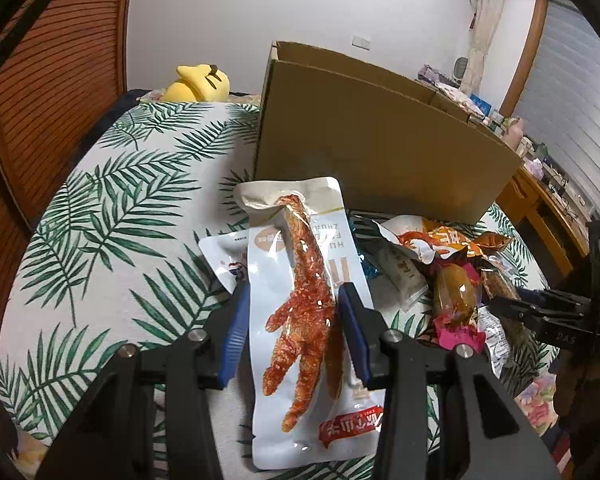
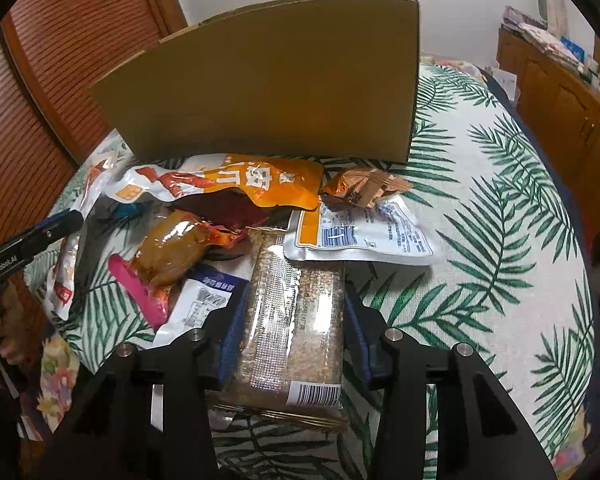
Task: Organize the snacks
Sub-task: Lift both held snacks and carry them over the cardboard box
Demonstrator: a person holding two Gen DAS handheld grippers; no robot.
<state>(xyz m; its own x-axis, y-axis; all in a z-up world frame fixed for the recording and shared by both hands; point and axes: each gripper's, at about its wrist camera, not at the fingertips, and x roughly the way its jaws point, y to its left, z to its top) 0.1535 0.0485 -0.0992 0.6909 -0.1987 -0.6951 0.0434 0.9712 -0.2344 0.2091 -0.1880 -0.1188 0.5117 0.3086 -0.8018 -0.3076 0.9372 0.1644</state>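
Note:
My left gripper [image 1: 296,316] is shut on a white packet with a red chicken foot [image 1: 300,304], which hangs between the blue pads over the leaf-print cloth. My right gripper [image 2: 292,328] has its pads against both long sides of a clear packet of brown grain snack [image 2: 296,320] lying at the near edge of the snack pile. In that pile are an orange pouch [image 2: 260,184], a brown-filled wrapper with pink ends [image 2: 168,252] and a white-and-orange sachet [image 2: 360,232]. The open cardboard box [image 1: 380,140] stands just behind the pile.
A leaf-print cloth [image 2: 500,240] covers the table, bare to the right of the pile and to the left of the box. A yellow plush toy [image 1: 198,84] lies at the far edge. Wooden louvred doors [image 1: 52,92] stand on the left, a cluttered wooden cabinet [image 2: 560,112] on the right.

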